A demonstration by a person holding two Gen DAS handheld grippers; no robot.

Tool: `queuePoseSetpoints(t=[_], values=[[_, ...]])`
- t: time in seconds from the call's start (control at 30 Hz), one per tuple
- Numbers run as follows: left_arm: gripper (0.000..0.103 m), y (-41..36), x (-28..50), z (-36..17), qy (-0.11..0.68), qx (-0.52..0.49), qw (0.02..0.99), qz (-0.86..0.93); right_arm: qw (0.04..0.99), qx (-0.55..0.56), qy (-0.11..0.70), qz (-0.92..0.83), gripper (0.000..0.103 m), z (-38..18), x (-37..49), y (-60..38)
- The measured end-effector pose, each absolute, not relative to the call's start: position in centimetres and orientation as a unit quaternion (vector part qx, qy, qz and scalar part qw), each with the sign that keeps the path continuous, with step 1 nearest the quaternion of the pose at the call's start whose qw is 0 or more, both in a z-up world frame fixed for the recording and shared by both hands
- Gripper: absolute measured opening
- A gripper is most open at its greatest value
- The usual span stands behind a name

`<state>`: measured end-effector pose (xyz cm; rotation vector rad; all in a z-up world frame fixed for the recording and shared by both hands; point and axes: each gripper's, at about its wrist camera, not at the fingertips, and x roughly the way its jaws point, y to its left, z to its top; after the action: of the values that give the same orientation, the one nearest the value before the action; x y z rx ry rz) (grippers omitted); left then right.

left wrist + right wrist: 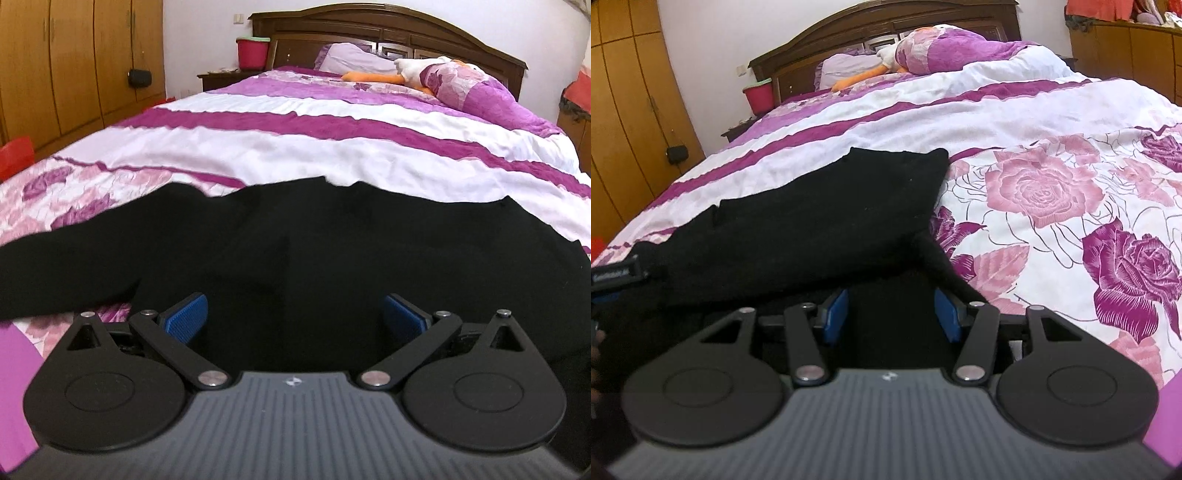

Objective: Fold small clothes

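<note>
A black knitted garment (295,236) lies spread on the purple-and-white floral bedspread (295,147) at the foot end of the bed, one sleeve extended toward the left side. The left hand-held gripper (294,314) sits low over the garment with its blue-padded fingers wide apart, nothing between them. The right hand-held gripper (893,312) stands with fingers apart astride black fabric at the garment's right edge; contact cannot be determined.

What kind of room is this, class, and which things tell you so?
Most likely a bedroom: a bed with a floral quilt, a wooden headboard with pillows, and a wardrobe along the wall.
</note>
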<state>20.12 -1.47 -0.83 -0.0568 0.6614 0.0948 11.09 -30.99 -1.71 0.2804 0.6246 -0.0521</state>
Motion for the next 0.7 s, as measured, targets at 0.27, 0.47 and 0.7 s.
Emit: queuePoseSetpoints(t=[0.27,0.47,0.7], values=[[0.093,2.0,22.0,-0.8,0.31,-0.064,0.948,0.016,0.945,0.152,0.289,-0.015,0.054,0.8,11.9,-32.5],[0.084,2.7,25.0,-2.0,0.325,-0.11,0.939,-0.037,0.947,0.15,0.284,-0.034,0.055,0.6,16.0,-34.0],[0.012,0.9,25.8,-2.3,0.322,-0.09,0.939,-0.08,0.937,0.188,0.292,-0.041,0.057,-1.2,20.8,-36.0]])
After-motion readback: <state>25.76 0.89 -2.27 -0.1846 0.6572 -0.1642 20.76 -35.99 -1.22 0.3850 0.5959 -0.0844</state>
